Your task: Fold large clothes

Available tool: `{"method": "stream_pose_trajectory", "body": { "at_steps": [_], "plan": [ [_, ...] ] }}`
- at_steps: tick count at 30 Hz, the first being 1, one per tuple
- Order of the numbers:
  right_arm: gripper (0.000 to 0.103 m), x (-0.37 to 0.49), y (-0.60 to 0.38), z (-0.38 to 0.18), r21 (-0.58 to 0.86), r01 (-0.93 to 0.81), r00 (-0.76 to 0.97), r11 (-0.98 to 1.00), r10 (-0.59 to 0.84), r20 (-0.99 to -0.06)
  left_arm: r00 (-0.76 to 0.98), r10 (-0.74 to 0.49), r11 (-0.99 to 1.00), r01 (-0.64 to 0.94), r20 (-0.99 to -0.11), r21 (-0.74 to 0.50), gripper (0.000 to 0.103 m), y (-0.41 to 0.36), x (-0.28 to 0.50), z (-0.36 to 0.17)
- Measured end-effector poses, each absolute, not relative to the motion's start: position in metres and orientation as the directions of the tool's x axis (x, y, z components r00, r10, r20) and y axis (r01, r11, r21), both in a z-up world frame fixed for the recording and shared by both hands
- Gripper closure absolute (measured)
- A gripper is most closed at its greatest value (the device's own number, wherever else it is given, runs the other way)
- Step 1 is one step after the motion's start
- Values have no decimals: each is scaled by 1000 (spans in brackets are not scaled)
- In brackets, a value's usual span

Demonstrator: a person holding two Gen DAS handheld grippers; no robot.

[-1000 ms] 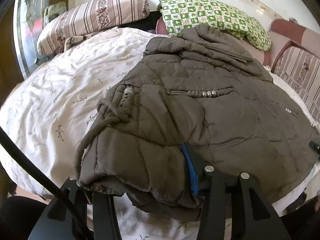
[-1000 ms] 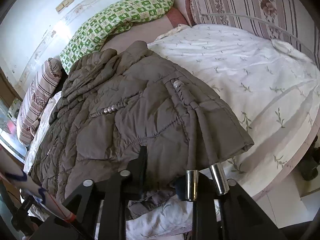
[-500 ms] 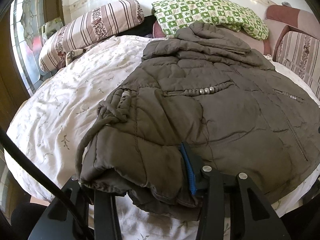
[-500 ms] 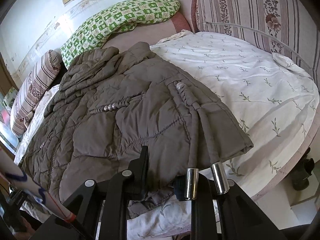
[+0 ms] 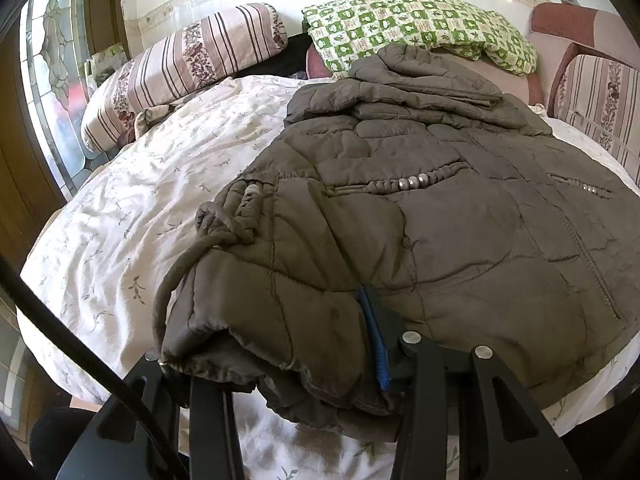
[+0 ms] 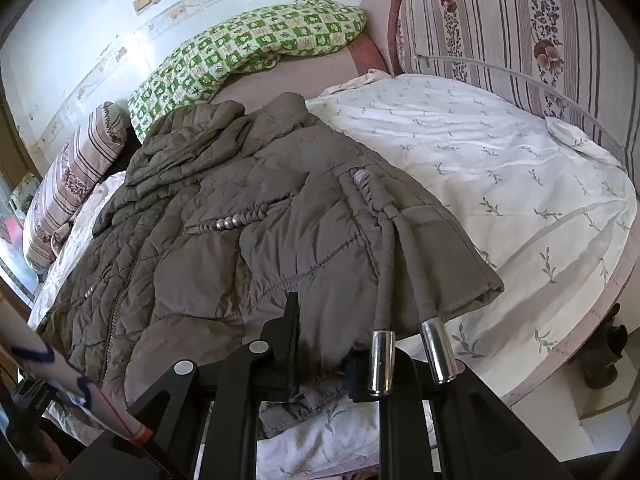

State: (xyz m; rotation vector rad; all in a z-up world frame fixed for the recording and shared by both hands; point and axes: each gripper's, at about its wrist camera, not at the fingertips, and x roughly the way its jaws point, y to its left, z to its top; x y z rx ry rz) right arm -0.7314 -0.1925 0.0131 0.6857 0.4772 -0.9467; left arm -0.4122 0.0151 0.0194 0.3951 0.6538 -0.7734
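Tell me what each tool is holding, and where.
Both are closing on the brown quilted jacket: left tool and right tool each grip its near hem.

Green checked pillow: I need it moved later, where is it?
Left wrist view: the green pillow lies at the bed's head, against the wall, just behind the jacket.

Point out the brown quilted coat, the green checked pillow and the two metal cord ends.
brown quilted coat [image 5: 460, 240]: left wrist view, quilted panel.
green checked pillow [image 5: 420, 20]: left wrist view, top face.
metal cord ends [image 6: 382, 362]: right wrist view, left tube's middle.
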Motion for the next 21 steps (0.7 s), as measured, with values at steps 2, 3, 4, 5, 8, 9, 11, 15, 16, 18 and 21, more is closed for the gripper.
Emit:
{"method": "stream_pose_trajectory", "body": {
  "at_steps": [2,3,4,5,8,9,11,15,16,18,21],
  "plan": [
    [86,-731,-190,15,317,856,510,407,-576,-639,539,-512,659,746,-669,97,64,16,-413,20],
    [86,-732,-189,16,317,856,512,410,-578,-636,541,-510,659,745,-668,101,65,16,-414,21],
    [87,-732,-189,16,317,854,514,412,-578,-634,543,-509,659,745,-668,103,65,16,-414,21],
    [87,-732,-188,17,318,854,515,412,-579,-632,544,-508,659,745,-668,105,65,16,-414,22],
    [87,-733,-186,19,321,852,519,415,-582,-626,547,-508,658,745,-666,110,66,17,-416,22],
    [87,-733,-185,20,320,851,520,417,-583,-624,547,-507,658,745,-666,111,67,18,-417,22],
    [87,-734,-184,21,318,850,521,420,-584,-622,549,-505,658,744,-666,114,67,19,-418,23],
    [88,-736,-181,22,321,849,523,419,-584,-620,545,-506,659,745,-669,109,68,19,-418,23],
    [88,-736,-181,22,323,849,524,418,-584,-621,543,-506,659,745,-670,107,68,20,-419,24],
    [88,-738,-180,22,327,848,525,417,-581,-622,541,-505,658,745,-673,106,68,21,-420,25],
    [88,-741,-180,22,332,847,528,416,-578,-623,539,-504,657,747,-674,106,69,23,-421,26]
  ]
}}
